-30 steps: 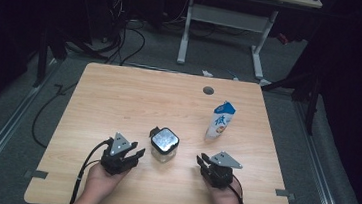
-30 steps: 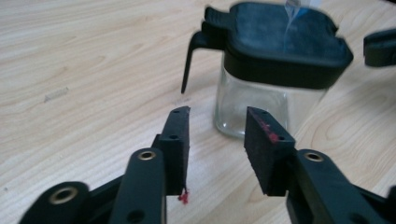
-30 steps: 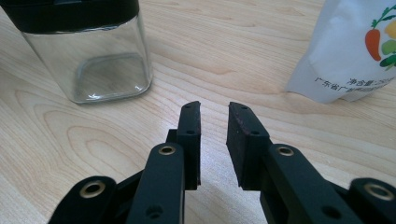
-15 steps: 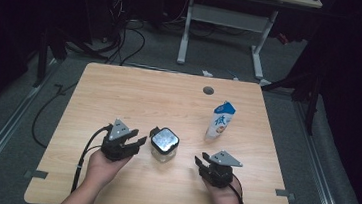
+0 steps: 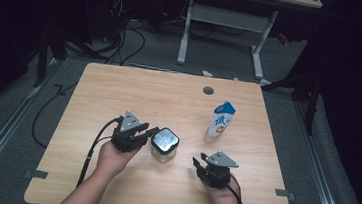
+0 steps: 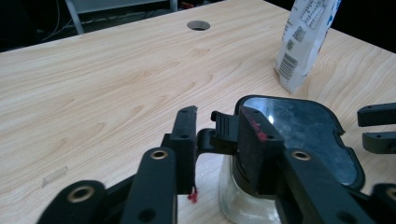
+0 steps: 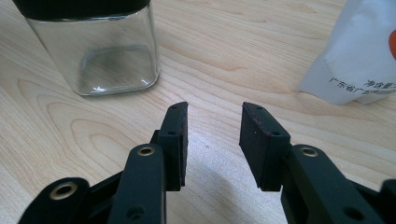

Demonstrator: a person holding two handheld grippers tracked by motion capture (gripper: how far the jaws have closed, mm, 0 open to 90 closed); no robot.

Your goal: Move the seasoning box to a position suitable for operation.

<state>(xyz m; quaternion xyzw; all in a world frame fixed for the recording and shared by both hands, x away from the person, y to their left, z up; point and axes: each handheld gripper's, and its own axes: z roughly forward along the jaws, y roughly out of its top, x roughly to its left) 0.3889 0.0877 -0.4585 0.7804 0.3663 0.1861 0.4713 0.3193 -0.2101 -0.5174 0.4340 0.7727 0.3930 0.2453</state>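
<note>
Clear glass jar [image 5: 163, 149], glossy black lid [image 6: 303, 126], matt wood table [image 5: 169, 98]

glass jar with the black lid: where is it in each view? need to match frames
High view: glass jar sits low centre on the table, just right of the left gripper.
Left gripper view: lower right, lid clip between the jaws.
Right gripper view: top left, beyond the open jaws.
Shared landmark: the white pouch, at the right in every view.

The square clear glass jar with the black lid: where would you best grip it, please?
Probably by the square clear glass jar's flat side walls below the black lid, from the side: it stands upright and its parallel faces suit two jaws. The left gripper already sits at a lid latch.
</note>
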